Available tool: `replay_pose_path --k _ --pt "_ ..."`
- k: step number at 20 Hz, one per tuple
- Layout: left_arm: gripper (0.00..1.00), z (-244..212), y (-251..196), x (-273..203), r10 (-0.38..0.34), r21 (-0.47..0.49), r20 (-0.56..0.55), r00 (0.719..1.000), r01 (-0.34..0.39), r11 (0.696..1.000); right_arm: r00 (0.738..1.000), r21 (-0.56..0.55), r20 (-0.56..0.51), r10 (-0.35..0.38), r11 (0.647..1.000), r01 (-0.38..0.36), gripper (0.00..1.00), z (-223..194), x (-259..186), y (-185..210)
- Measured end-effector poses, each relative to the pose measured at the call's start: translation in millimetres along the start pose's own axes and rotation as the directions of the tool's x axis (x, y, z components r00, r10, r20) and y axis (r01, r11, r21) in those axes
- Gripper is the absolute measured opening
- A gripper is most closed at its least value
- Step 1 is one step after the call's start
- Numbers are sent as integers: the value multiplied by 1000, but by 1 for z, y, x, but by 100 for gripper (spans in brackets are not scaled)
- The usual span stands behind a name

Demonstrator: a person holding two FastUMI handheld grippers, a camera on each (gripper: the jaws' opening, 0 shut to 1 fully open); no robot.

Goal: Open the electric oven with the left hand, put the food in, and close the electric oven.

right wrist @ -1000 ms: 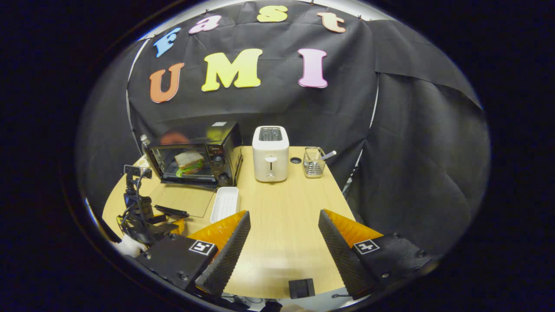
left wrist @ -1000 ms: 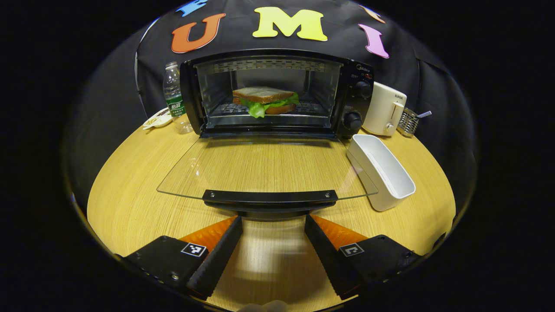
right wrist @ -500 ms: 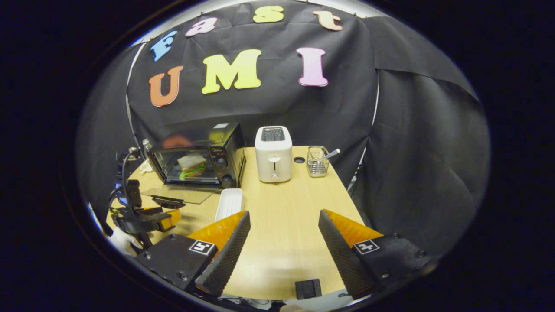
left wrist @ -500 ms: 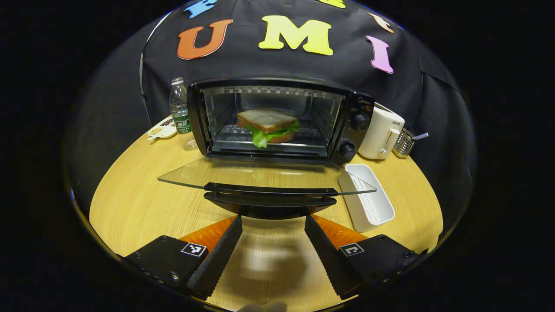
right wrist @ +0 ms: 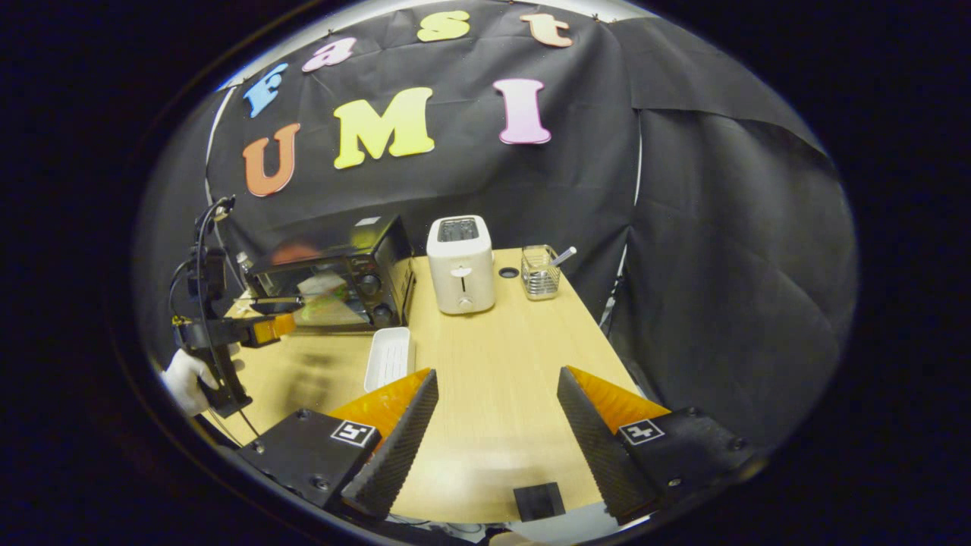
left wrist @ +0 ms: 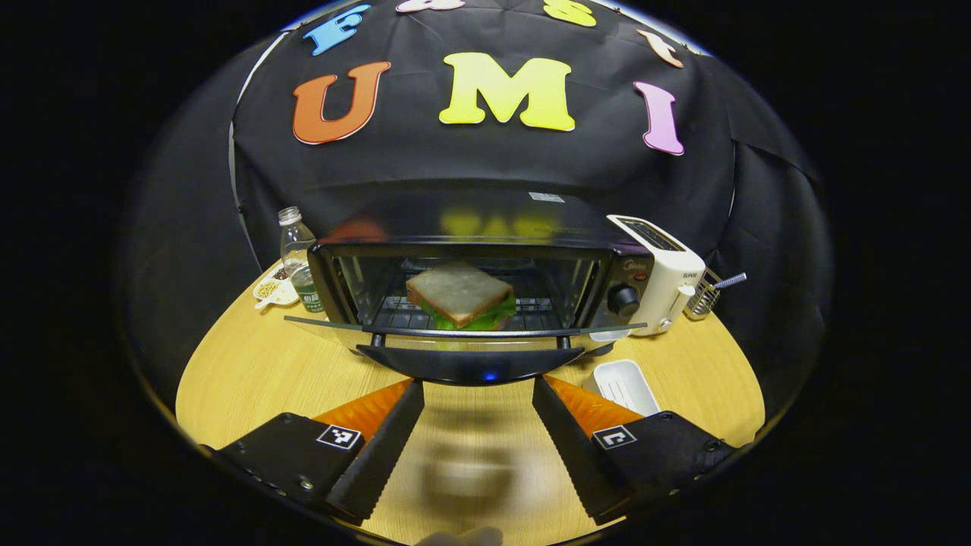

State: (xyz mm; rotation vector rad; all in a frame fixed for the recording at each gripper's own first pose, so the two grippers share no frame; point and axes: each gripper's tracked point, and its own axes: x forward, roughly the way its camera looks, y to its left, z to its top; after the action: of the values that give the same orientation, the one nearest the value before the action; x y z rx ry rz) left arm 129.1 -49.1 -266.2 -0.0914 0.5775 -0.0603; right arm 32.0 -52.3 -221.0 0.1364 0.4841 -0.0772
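Observation:
The black electric oven (left wrist: 485,224) stands at the back of the round wooden table (left wrist: 250,371). A sandwich (left wrist: 459,292) with lettuce lies on its rack. The glass door (left wrist: 425,327) is partly raised, nearly edge-on to me, and its black handle (left wrist: 470,365) sits just beyond my left gripper (left wrist: 476,387), which is open, fingers spread wider than empty table between them. In the right gripper view a gloved hand (right wrist: 184,373) holds that left gripper (right wrist: 250,330) up at the oven (right wrist: 341,254) door. My right gripper (right wrist: 497,373) is open over the table's near edge, holding nothing.
A white toaster (left wrist: 656,269) stands right of the oven, a wire basket (left wrist: 702,299) beyond it. A white tray (left wrist: 622,383) lies by the oven's right front. A water bottle (left wrist: 296,250) and small dish (left wrist: 267,290) are left. A small black block (right wrist: 538,500) sits near the table edge.
The oven door has swung up from lying flat to partly raised, with my left gripper rising under its handle. The right gripper has barely shifted.

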Motion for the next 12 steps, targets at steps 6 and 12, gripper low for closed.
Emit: replay_pose_path --k 6,12 --pt "95 18 6 10 9 18 24 1000 -10 1000 1000 0 21 -7 1000 7 91 6 -4 3" --pt "95 8 10 -6 8 18 18 1000 -8 1000 999 -5 45 -2 1000 3 100 15 -11 10"
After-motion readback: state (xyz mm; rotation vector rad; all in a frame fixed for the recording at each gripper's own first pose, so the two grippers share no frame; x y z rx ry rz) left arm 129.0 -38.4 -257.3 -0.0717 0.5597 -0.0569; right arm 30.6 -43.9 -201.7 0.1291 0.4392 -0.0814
